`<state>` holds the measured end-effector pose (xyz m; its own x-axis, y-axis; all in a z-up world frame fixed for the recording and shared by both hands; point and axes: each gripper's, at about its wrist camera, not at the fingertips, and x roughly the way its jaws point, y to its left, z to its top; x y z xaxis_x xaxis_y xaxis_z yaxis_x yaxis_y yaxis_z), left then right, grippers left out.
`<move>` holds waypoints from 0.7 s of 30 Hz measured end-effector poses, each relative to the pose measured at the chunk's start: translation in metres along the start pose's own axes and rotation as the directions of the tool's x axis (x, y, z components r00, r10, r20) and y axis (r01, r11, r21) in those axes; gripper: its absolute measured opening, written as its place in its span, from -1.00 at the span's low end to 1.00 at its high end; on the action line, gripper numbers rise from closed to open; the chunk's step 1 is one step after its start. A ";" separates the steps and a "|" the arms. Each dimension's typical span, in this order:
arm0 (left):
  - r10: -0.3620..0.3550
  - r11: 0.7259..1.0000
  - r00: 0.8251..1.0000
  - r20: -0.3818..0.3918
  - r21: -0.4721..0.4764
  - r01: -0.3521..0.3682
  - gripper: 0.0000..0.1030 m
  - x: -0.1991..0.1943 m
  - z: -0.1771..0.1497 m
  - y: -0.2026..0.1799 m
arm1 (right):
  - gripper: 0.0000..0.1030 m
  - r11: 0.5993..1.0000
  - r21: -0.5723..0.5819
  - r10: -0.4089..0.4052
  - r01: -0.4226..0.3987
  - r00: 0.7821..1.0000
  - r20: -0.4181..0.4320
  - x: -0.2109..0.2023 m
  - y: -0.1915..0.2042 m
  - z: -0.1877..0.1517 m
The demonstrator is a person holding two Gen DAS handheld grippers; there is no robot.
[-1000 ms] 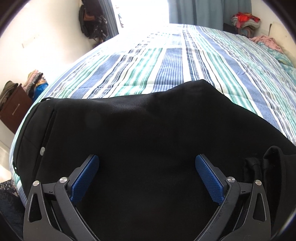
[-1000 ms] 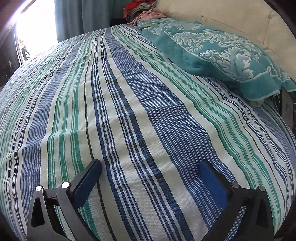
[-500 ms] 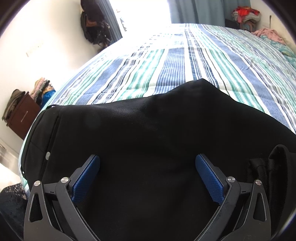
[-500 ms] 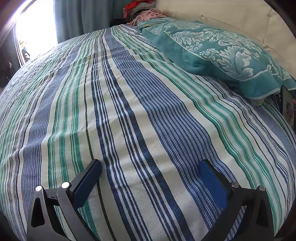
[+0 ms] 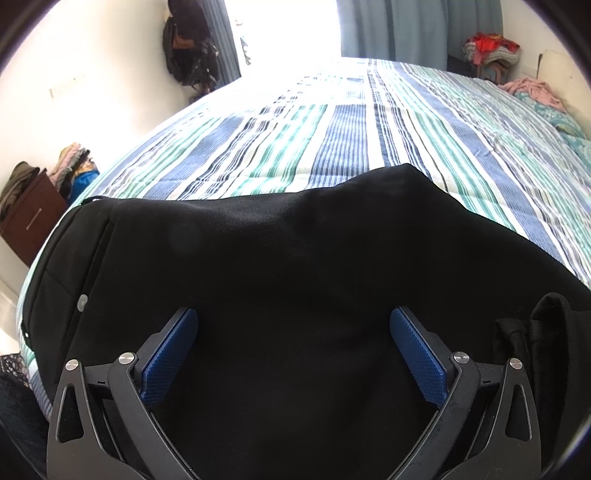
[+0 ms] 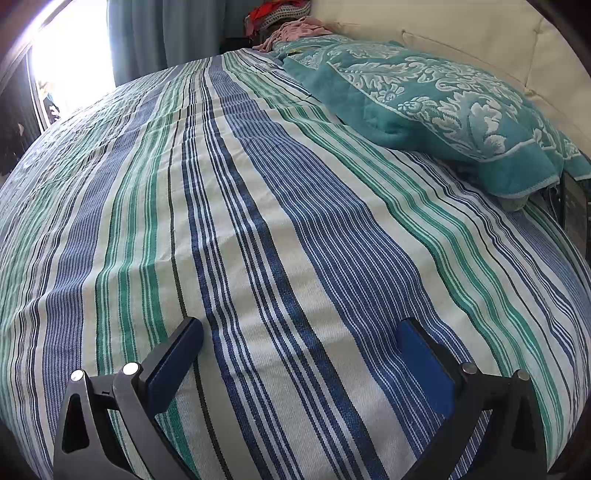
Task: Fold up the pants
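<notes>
Fingers [image 5: 170, 358] of the left gripper [image 5: 293, 354] spread wide, blue pads facing each other, nothing between them but the pants [image 5: 295, 258] below. Right gripper [image 6: 299, 365] fingers [image 6: 173, 362] also spread wide, gripping nothing, only bed cover under them.

Pants are black, lying flat on the near part of the bed [image 5: 351, 140], filling the lower half of the left wrist view. Waistband end sits at the left edge of the bed, with a small round button [image 5: 81, 301] showing there. Far edge of the pants rises to a soft peak near the middle of the view. A bunched black fold [image 5: 535, 325] sits at the right, just beside the left gripper's right finger. Cannot tell if the fingers touch the cloth.

Right wrist view shows no pants, just the striped cover [image 6: 258, 240] in blue, green and white, slightly wrinkled. A teal pillow [image 6: 443, 110] with white floral pattern lies at the upper right against a cream headboard [image 6: 461, 37]. Pink cloth [image 6: 295, 31] sits past the pillow.

Around the bed: blue curtain [image 5: 399, 29] by a bright window, dark bags [image 5: 188, 55] hanging on the wall at the left, a brown cabinet [image 5: 29, 221] with clothes piled on it, a heap of red and grey clothes [image 5: 491, 48] in the far corner.
</notes>
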<state>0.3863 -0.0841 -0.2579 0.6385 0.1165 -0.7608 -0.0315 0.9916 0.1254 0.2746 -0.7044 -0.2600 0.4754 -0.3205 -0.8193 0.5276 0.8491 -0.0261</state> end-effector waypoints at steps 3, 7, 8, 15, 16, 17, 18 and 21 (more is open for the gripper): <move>-0.003 1.000 1.000 -0.002 -0.001 0.003 0.99 -0.001 0.001 0.000 | 1.00 1.000 0.000 0.000 0.000 1.000 0.000 0.000 0.000 0.000; -0.008 1.000 1.000 0.001 -0.006 0.008 0.99 -0.002 0.000 0.001 | 1.00 1.000 0.000 0.000 0.000 1.000 0.000 0.000 0.000 0.000; -0.005 1.000 1.000 0.003 -0.004 0.005 0.99 -0.002 0.000 0.001 | 1.00 1.000 0.000 0.000 0.000 1.000 0.000 0.000 0.000 0.000; 0.026 1.000 1.000 0.000 0.014 -0.026 0.99 -0.001 0.000 -0.004 | 1.00 1.000 0.000 0.000 0.000 1.000 0.000 0.000 0.000 0.000; 0.034 0.999 0.999 -0.001 0.019 -0.034 0.99 -0.001 0.001 -0.005 | 1.00 1.000 0.000 0.000 0.000 1.000 0.000 0.000 0.000 0.000; 0.041 0.999 0.999 -0.001 0.024 -0.041 0.99 -0.001 0.001 -0.005 | 1.00 1.000 0.000 0.000 0.000 1.000 0.000 0.000 0.000 0.000; 0.047 0.999 0.999 -0.001 0.028 -0.047 0.99 -0.001 0.001 -0.006 | 1.00 1.000 0.000 0.000 0.000 1.000 0.000 0.000 0.000 0.000; 0.060 0.998 0.998 -0.001 0.035 -0.060 0.99 -0.001 0.001 -0.008 | 1.00 1.000 0.000 0.000 0.000 1.000 0.000 0.000 0.000 0.000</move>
<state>0.3864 -0.0924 -0.2575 0.6346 0.1757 -0.7526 -0.0424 0.9803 0.1930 0.2744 -0.7044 -0.2600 0.4758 -0.3203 -0.8191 0.5273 0.8493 -0.0258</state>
